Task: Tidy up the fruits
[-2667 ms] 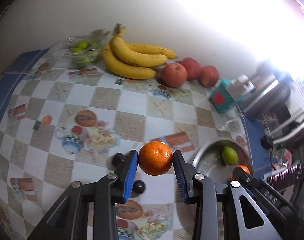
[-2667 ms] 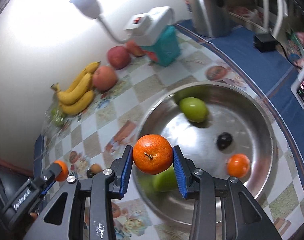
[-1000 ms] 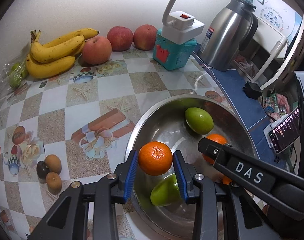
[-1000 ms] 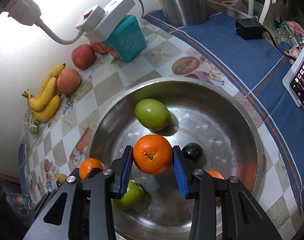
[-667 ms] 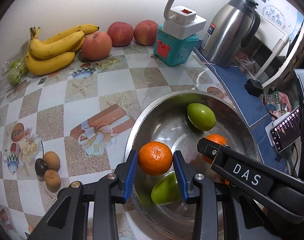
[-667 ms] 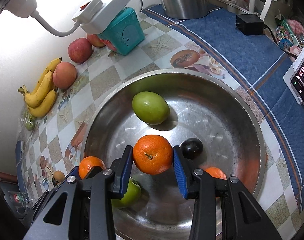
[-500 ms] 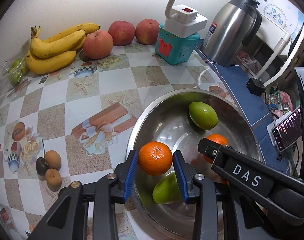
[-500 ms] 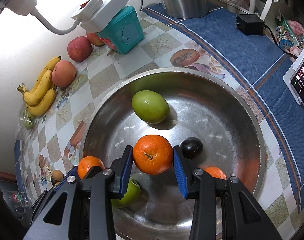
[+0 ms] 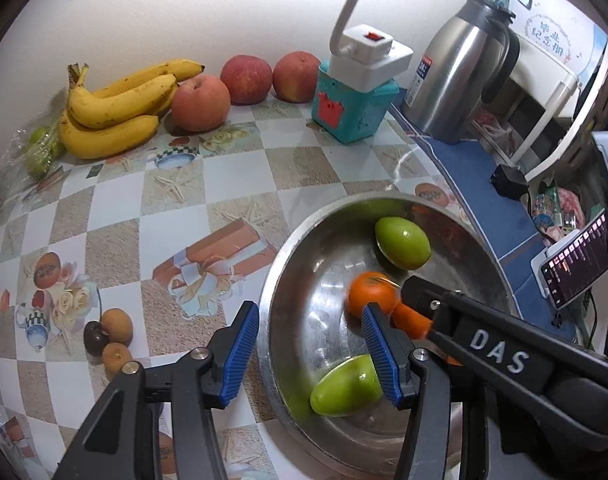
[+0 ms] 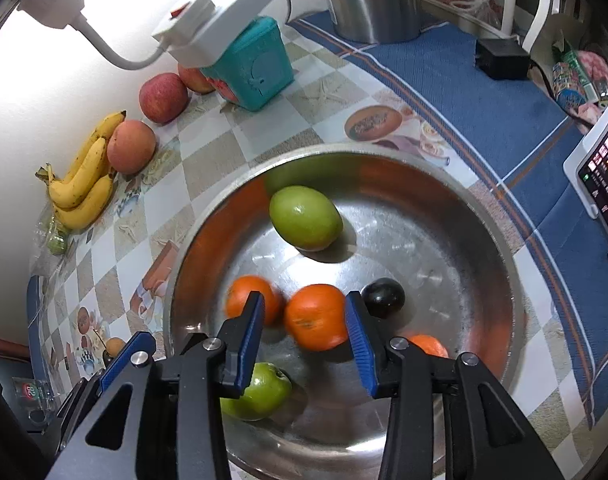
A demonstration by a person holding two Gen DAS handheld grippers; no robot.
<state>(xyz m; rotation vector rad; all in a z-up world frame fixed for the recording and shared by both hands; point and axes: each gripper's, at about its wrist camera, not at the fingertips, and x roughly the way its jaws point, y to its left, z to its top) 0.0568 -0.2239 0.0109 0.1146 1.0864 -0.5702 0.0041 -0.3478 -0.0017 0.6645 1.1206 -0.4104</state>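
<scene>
— Starting nearest the cameras, how did the two grippers stand?

— Both had their blue pads apart with nothing pinched. The left gripper [image 9: 310,346] hung spread over the near left rim of the steel bowl [image 9: 271,280]. The right gripper [image 10: 304,332] hovered spread above the bowl's floor, and an orange [image 10: 315,317] lay loose between its pads, resting on the metal.

— Where was the rest of the fruit in the bowl?

— A second orange [image 10: 251,300], slightly blurred, sat just to the left of the first and seemed to touch it. A third orange [image 10: 428,345] peeked out behind the right finger. A green apple [image 10: 259,392] lay at the near side under the left finger, a small dark plum [image 10: 383,299] sat beside the right pad, and a large green mango [image 10: 305,217] rested toward the far wall of the bowl.

— And outside the bowl?

— On the checked tablecloth [image 9: 175,184], left of the bowl, two small brown fruits [image 9: 117,325] and a dark one [image 9: 95,335] clustered together. Further back stood a teal box [image 9: 350,110] with a white power strip [image 9: 370,58] on top. Against the wall lay a bunch of bananas [image 9: 115,114], three red apples [image 9: 201,102] in a row beside them, and a steel thermos [image 9: 460,76] off to the right on the blue cloth.
</scene>
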